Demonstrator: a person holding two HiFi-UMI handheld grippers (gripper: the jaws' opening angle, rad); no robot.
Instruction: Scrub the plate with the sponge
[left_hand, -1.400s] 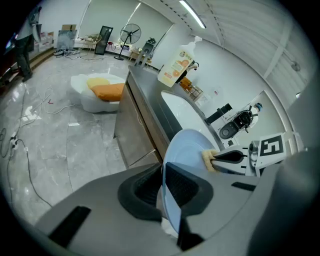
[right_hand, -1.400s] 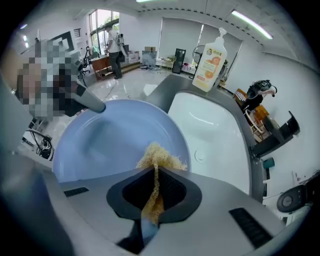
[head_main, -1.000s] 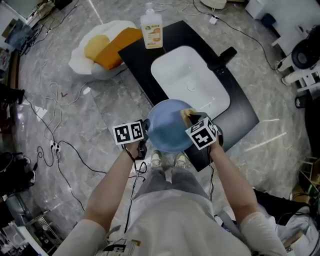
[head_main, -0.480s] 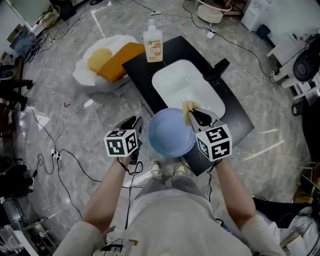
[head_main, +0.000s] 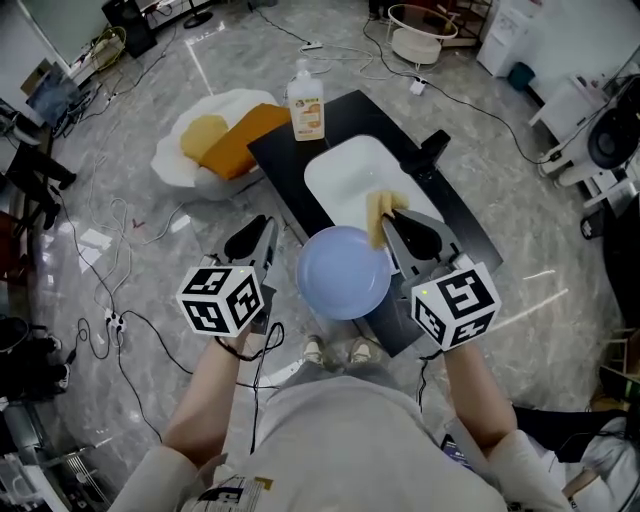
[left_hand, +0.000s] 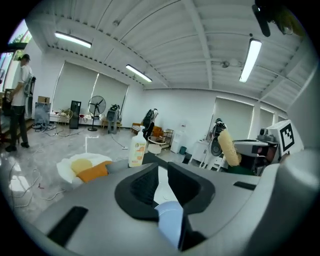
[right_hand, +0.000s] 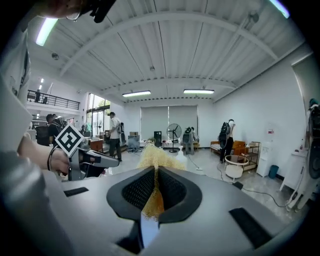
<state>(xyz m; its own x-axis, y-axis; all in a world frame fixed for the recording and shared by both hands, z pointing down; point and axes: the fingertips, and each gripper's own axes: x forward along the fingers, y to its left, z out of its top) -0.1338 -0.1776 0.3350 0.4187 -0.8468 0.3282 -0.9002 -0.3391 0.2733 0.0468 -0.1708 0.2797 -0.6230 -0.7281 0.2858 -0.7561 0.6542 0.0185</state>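
Observation:
The round blue plate (head_main: 343, 272) lies low at the near end of the white sink (head_main: 350, 175), between my two raised grippers and touched by neither. My left gripper (head_main: 262, 230) points away from me to the plate's left. Its jaws have just been closing with nothing between them, and a gap still shows between the pads (left_hand: 145, 185). My right gripper (head_main: 392, 225) is shut on the yellow sponge (head_main: 378, 214), which sticks out past its fingertips (right_hand: 172, 190). In the left gripper view the sponge (left_hand: 227, 146) stands upright at the right.
The sink sits in a black counter (head_main: 470, 235) with a soap bottle (head_main: 307, 100) at its far corner. A white cushion (head_main: 175, 165) holding yellow and orange things lies on the floor to the left. Cables (head_main: 110, 300) trail over the grey floor. People stand far back in the room (right_hand: 114, 135).
Both grippers have risen toward the camera. The left one has come off the plate's left rim and the sponge has lifted off the plate, which stays below.

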